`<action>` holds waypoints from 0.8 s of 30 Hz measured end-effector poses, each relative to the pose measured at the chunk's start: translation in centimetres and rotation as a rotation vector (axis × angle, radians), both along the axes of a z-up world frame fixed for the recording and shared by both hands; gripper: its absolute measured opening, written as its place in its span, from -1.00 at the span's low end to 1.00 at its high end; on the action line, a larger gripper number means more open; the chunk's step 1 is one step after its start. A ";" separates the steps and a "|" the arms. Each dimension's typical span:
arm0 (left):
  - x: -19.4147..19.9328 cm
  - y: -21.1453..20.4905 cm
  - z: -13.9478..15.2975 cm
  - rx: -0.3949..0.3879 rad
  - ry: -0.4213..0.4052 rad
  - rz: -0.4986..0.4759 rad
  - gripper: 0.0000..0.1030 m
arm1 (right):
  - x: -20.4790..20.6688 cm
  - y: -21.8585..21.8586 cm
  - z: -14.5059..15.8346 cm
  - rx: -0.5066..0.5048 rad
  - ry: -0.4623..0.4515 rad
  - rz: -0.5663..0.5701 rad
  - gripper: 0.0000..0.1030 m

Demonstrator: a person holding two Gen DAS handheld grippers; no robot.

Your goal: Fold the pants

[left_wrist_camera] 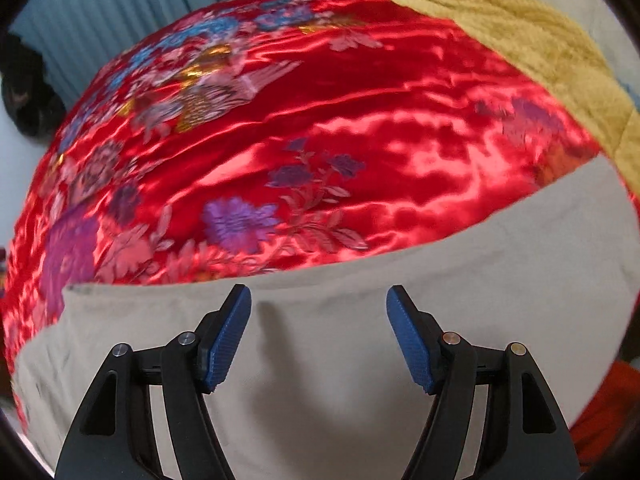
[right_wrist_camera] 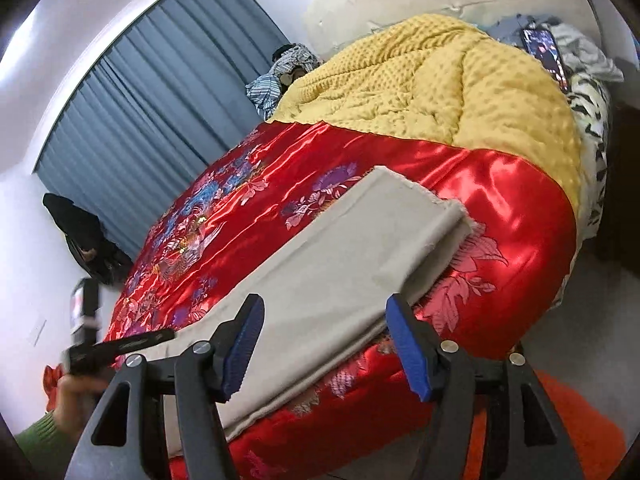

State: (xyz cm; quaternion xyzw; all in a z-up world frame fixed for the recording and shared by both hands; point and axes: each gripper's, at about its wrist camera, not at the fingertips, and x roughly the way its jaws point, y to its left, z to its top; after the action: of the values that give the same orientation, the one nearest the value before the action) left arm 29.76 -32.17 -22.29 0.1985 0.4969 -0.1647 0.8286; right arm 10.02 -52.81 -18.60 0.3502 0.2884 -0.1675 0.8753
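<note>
The beige pants lie as a long doubled strip, running diagonally across the red flowered satin bedcover, with the leg ends toward the yellow blanket. My right gripper hangs open over the near end of the strip, its blue pads apart and pressing on nothing. In the left wrist view my left gripper is open too, pointing steeply down just above the pants near their edge against the bedcover. A hand in a green sleeve holds the blurred left tool at the lower left.
A yellow dotted blanket covers the far half of the bed, with a phone and crumpled clothes beyond it. Blue curtains hang on the left wall, dark clothing below them. An orange rug lies by the bed's near corner.
</note>
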 end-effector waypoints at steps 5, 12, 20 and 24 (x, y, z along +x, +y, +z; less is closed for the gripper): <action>-4.4 0.4 -1.8 0.078 -0.038 -0.031 0.41 | -0.8 -1.3 -0.3 0.051 -0.033 -0.037 0.23; -15.2 0.7 -1.4 0.082 -0.120 -0.182 0.41 | -0.7 -1.5 -0.7 0.074 -0.034 -0.039 0.24; -22.7 4.4 1.3 -0.048 -0.107 -0.307 0.45 | -2.5 -2.7 -0.9 0.112 -0.070 -0.119 0.24; -17.8 6.0 3.6 -0.143 -0.109 -0.113 0.57 | -3.0 -3.2 -1.5 0.147 -0.066 -0.145 0.25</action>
State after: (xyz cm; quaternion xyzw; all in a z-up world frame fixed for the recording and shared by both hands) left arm 11.92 -26.14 -18.71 0.1752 0.4262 -0.2352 0.8558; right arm 7.04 -55.97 -20.06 0.4386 0.2448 -0.1973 0.8419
